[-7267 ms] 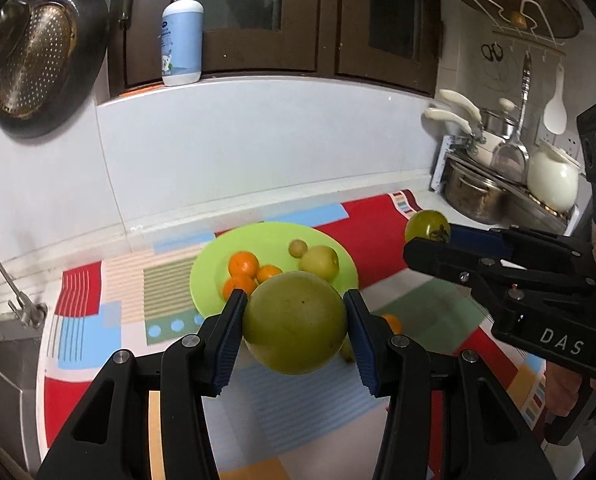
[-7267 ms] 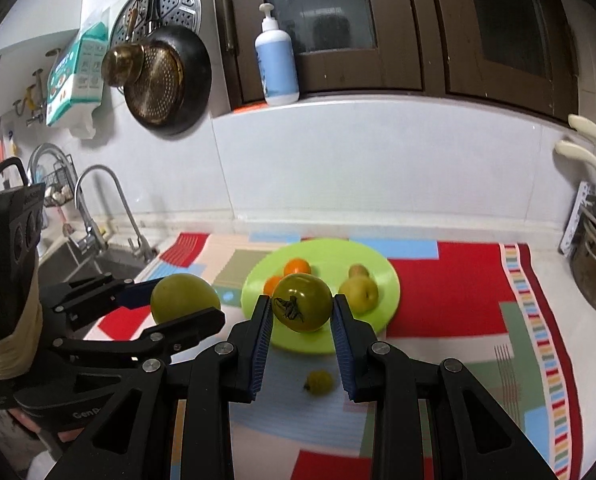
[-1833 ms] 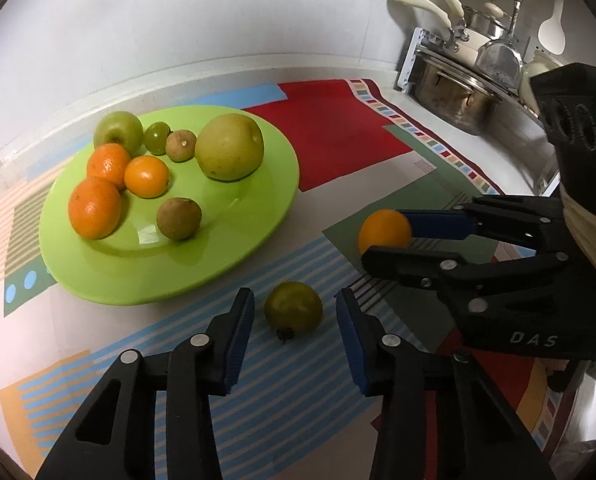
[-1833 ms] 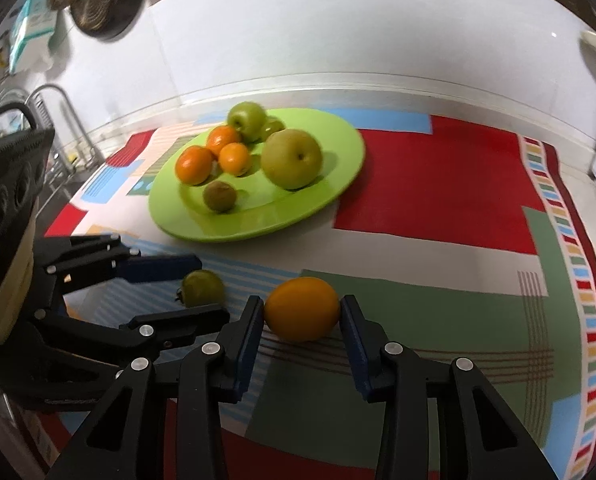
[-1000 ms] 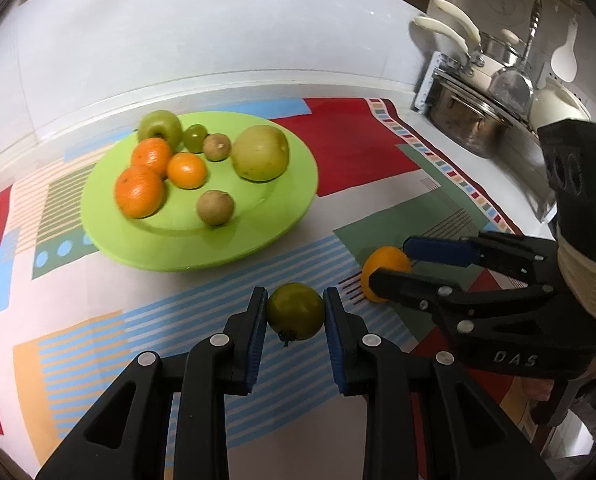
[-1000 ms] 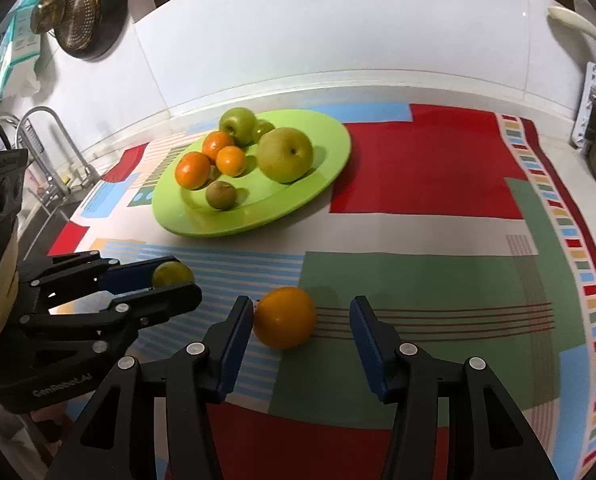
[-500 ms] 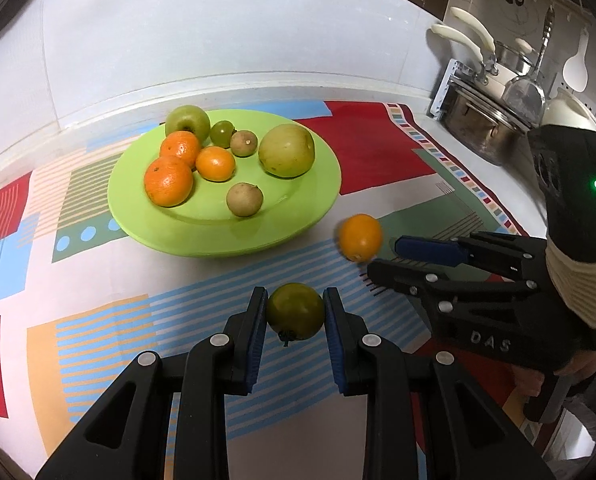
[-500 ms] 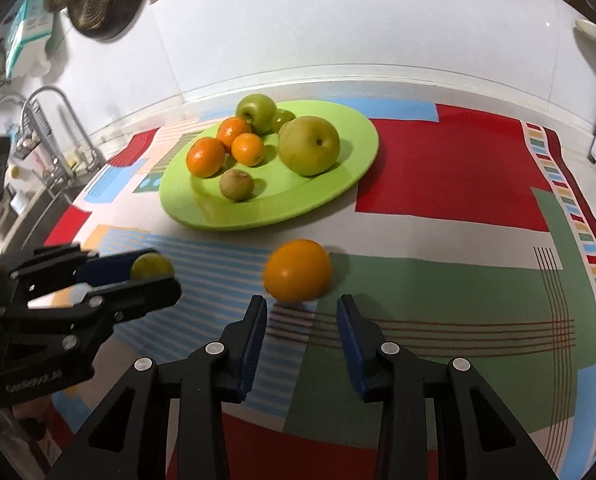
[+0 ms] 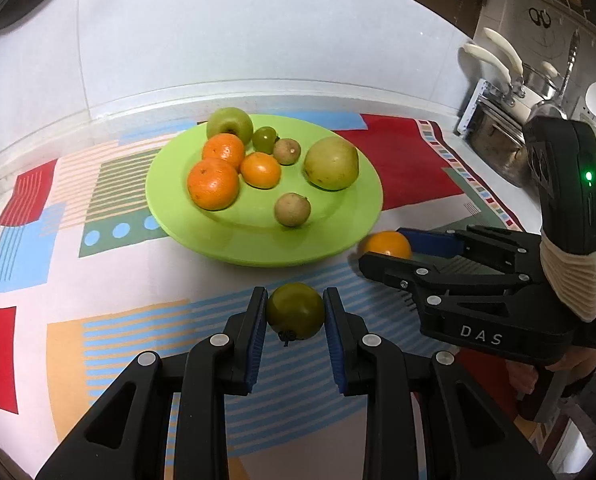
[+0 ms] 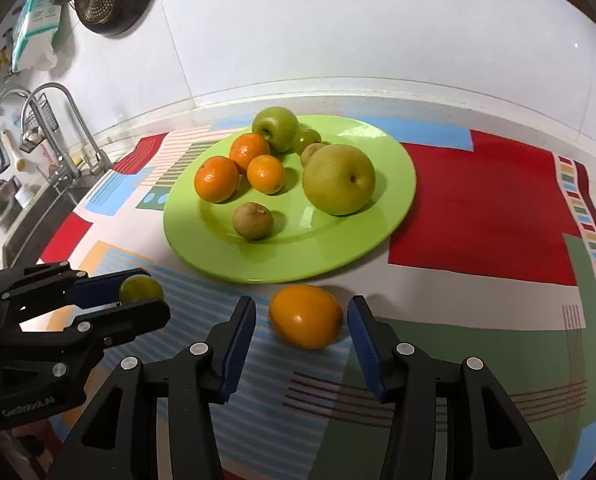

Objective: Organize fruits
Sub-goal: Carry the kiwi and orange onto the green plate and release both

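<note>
White tiled wall backs my desk, which is covered by a patterned cloth (image 10: 477, 208) in red, blue and green blocks. On it sits a green plate (image 10: 393, 200) carrying a green apple (image 10: 276, 128), three mandarins, a large pear (image 10: 339, 179) and a few small fruits.

My left tool (image 9: 296, 312) is clamped on a small green fruit (image 9: 296, 310), pads pressing its two sides, stem end hanging down. It is held just short of the plate's near rim.

My right tool (image 10: 301, 330) has its jaws opening. The orange fruit (image 10: 305, 316) lies between them on the cloth, just in front of the plate, with a gap showing on both sides; nothing is gripped there.

Handling, as I judge it: both fruits are light, round and smooth-skinned, so they will roll if released on the flat. The green one looks firm; a grip across the widest part suits it. The orange one may be softer and should take only modest pressure.

Clearance: the plate's near half is mostly bare, apart from one small brown fruit (image 10: 253, 221). Its raised rim must be cleared on approach. The two tools work close together, so collision between them is the main risk. Pots (image 9: 497, 140) stand well apart at the right.
</note>
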